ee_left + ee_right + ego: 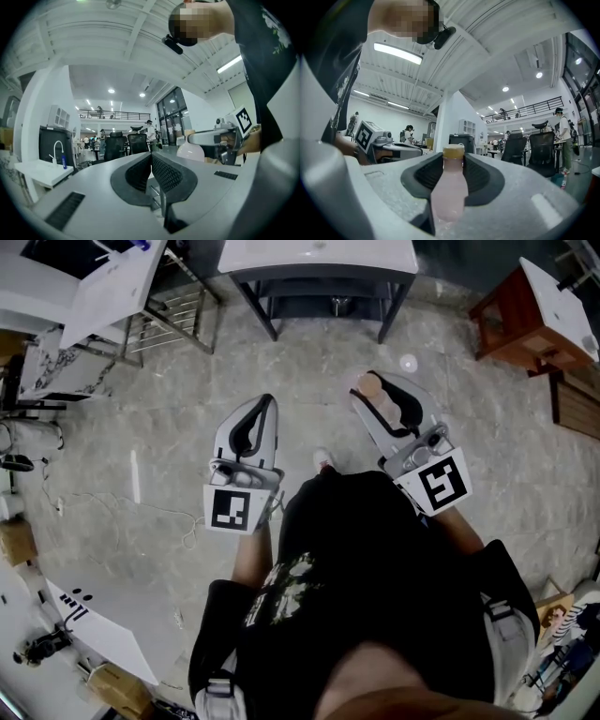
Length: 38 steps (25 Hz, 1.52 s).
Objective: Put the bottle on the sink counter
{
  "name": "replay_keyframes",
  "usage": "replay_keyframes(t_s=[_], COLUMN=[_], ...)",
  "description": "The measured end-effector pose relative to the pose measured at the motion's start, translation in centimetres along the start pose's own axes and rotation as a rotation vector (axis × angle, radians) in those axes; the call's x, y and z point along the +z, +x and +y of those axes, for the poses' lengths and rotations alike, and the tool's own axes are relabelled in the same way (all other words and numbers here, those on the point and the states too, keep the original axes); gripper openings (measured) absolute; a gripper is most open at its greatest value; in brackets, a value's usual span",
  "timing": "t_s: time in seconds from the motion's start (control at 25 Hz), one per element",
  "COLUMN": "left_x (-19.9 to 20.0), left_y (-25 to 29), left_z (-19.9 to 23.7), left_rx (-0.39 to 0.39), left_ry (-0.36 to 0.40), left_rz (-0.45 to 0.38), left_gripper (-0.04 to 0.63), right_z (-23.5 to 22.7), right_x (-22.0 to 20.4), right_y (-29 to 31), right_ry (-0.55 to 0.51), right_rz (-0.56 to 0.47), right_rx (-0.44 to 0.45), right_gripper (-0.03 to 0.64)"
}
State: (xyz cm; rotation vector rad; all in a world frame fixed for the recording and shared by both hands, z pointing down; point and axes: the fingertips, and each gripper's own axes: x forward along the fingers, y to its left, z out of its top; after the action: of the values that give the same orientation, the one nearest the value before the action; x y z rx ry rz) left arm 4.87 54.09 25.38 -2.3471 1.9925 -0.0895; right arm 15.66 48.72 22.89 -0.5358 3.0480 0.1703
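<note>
A pale pink bottle (450, 187) with a tan cap (453, 151) stands upright between the jaws of my right gripper (453, 159), which is shut on it. From the head view the bottle (372, 386) shows at the tip of the right gripper (371, 382), held out level above the floor. My left gripper (266, 403) hangs beside it on the left, its jaws shut with nothing between them (151, 157). A white sink counter (319, 255) on dark legs stands ahead at the top of the head view, well beyond both grippers.
Another white sink counter (111, 285) with a metal rack stands at the upper left, and a red-brown wooden cabinet (511, 313) at the upper right. Cables (112, 507) trail over the marble floor on the left. Office chairs (115, 146) and people stand far off.
</note>
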Motion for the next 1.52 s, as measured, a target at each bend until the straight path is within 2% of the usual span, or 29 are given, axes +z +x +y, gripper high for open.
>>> replay_keyframes(t_s=[0.08, 0.28, 0.52, 0.64, 0.72, 0.8, 0.92, 1.16, 1.52], left_x=[0.4, 0.4, -1.1, -0.6, -0.6, -1.0, -1.3, -0.8, -0.2], left_y=[-0.3, 0.5, 1.9, 2.4, 3.2, 4.2, 6.0, 11.1, 19.7], left_z=[2.3, 6.2, 7.4, 8.5, 9.5, 10.4, 11.9, 14.5, 15.7], left_rx=[-0.013, -0.047, -0.047, -0.026, -0.011, 0.012, 0.025, 0.036, 0.042], left_ry=[-0.037, -0.029, -0.080, -0.072, -0.069, -0.068, -0.063, -0.046, -0.042], left_rz=[-0.026, -0.046, -0.047, -0.108, -0.109, -0.059, -0.027, -0.014, -0.011], left_gripper=[0.015, 0.015, 0.015, 0.015, 0.015, 0.015, 0.015, 0.015, 0.015], right_z=[0.7, 1.6, 1.0, 0.1, -0.8, -1.7, -3.3, -7.7, -15.6], right_x=[0.0, -0.1, -1.1, -1.7, -2.0, -2.2, -2.4, -2.6, -2.6], right_y=[2.0, 5.7, 7.4, 8.1, 9.1, 10.6, 12.7, 16.7, 20.7], right_ry=[0.006, 0.008, 0.010, 0.015, 0.018, 0.021, 0.021, 0.022, 0.005], right_rz=[-0.004, 0.010, 0.043, 0.050, 0.048, 0.042, 0.036, 0.039, 0.006], right_rx=[-0.006, -0.015, -0.025, -0.015, -0.009, -0.006, 0.008, 0.043, 0.094], right_gripper=[0.124, 0.124, 0.124, 0.124, 0.124, 0.124, 0.124, 0.124, 0.124])
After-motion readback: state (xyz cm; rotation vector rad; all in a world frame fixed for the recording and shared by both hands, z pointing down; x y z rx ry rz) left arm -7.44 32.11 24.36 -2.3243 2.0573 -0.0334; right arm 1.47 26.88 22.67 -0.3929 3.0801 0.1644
